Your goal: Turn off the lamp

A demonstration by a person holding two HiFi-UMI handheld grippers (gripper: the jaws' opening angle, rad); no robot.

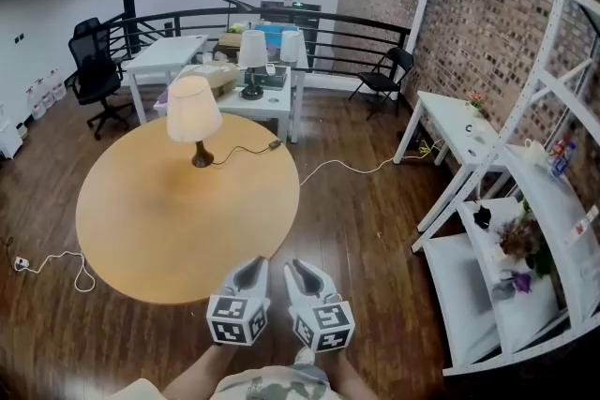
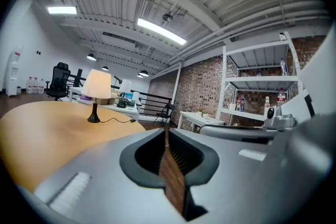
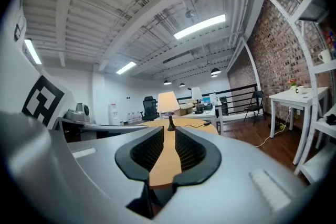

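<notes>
The lamp (image 1: 193,111), lit, with a cream shade and a dark base, stands at the far side of the round wooden table (image 1: 159,229). Its black cord runs right to a small inline switch (image 1: 275,144) near the table's edge. Both grippers hover side by side over the floor just off the table's near edge, far from the lamp and pointing toward it. The left gripper (image 1: 250,274) is shut with nothing in it; only a sliver shows between its pads (image 2: 167,136). The right gripper (image 1: 302,274) is open and empty. The lamp (image 3: 168,103) shows beyond the right gripper's (image 3: 168,134) jaws.
White tables behind the round one carry two more lamps (image 1: 251,51) and boxes. A black office chair (image 1: 94,75) stands at far left, a folding chair (image 1: 386,72) by the brick wall. White shelving (image 1: 525,248) and a white desk (image 1: 459,131) line the right. Cables cross the wooden floor.
</notes>
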